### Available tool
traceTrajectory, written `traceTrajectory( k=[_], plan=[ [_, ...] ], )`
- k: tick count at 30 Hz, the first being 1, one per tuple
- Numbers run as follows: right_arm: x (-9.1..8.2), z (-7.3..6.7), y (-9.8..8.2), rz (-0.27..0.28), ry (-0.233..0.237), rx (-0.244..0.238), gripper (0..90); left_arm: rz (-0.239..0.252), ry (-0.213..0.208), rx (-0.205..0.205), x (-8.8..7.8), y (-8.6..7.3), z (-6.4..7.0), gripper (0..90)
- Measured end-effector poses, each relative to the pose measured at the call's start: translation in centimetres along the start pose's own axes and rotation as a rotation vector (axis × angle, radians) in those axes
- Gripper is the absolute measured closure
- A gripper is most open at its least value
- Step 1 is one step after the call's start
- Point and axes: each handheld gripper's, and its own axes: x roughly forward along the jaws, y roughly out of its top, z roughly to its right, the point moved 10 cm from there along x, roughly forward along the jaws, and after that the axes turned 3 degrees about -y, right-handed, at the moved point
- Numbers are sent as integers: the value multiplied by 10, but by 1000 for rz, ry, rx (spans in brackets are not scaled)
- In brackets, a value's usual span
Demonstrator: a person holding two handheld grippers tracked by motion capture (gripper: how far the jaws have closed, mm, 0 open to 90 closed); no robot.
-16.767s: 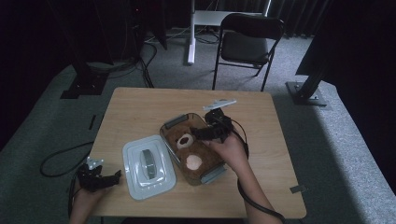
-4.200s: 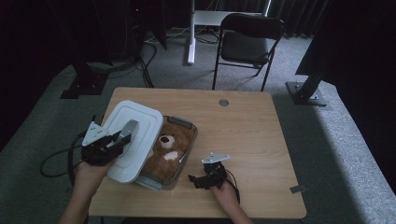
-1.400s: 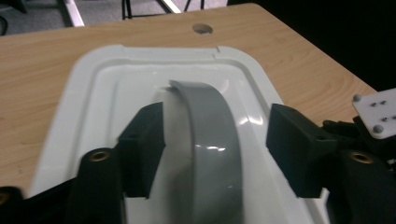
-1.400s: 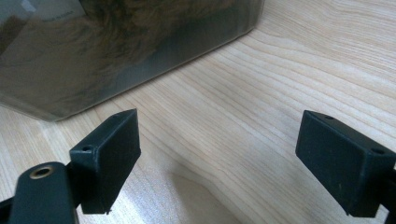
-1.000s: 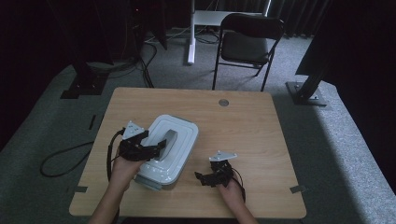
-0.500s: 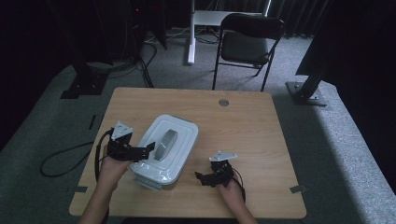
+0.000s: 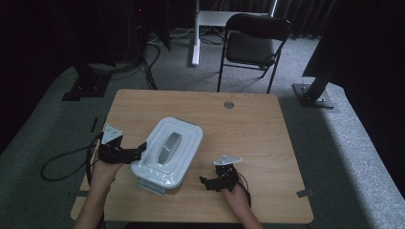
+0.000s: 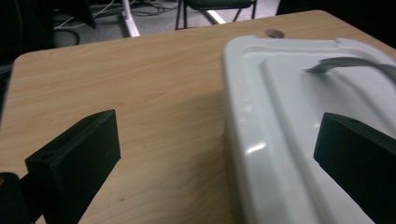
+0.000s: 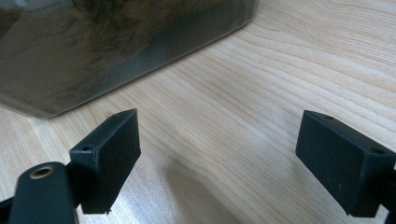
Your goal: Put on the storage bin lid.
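Beside the box (image 7: pixel 167 155), both grippers stand wide open and hold nothing.

Left gripper (image 7: pixel 140 149) sits just off the lid's (image 8: pixel 299 116) near edge, one jaw over it, not pressing; its jaws have just been opening, and it has drawn back from the lid's handle (image 7: pixel 168 147) since a second ago. Right gripper (image 7: pixel 204 182) rests on the table (image 7: pixel 248 129), box wall just ahead. Beyond lie grey carpet and a folding chair (image 7: pixel 255 45).

Bare table (image 7: pixel 248 129) lies open ahead of the right gripper (image 7: pixel 210 182); the lidded container (image 7: pixel 167 152) blocks the left gripper (image 7: pixel 136 151) ahead.
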Motion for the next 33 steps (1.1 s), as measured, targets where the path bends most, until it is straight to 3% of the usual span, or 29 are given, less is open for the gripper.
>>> traceTrajectory(
  k=[4,11,18,26,27,31,33],
  plan=[
    [0,0,0,0,0,2,132,8,37,5,-1,-5,-16,13],
    [0,0,0,1,1,-3,132,-22,66,-41,3,-23,-39,13],
    [0,0,0,1,1,-2,132,-17,100,-87,5,-36,-59,13],
    [-1,0,1,4,0,-1,132,-28,125,-89,12,-53,-68,12],
    [-1,0,1,6,-2,-1,132,-30,120,-104,15,-59,-69,12],
    [-2,1,2,11,-3,0,132,-67,164,-83,20,-74,-73,12],
    [-3,2,2,11,-4,2,131,-76,155,-100,23,-82,-73,12]
  ],
)
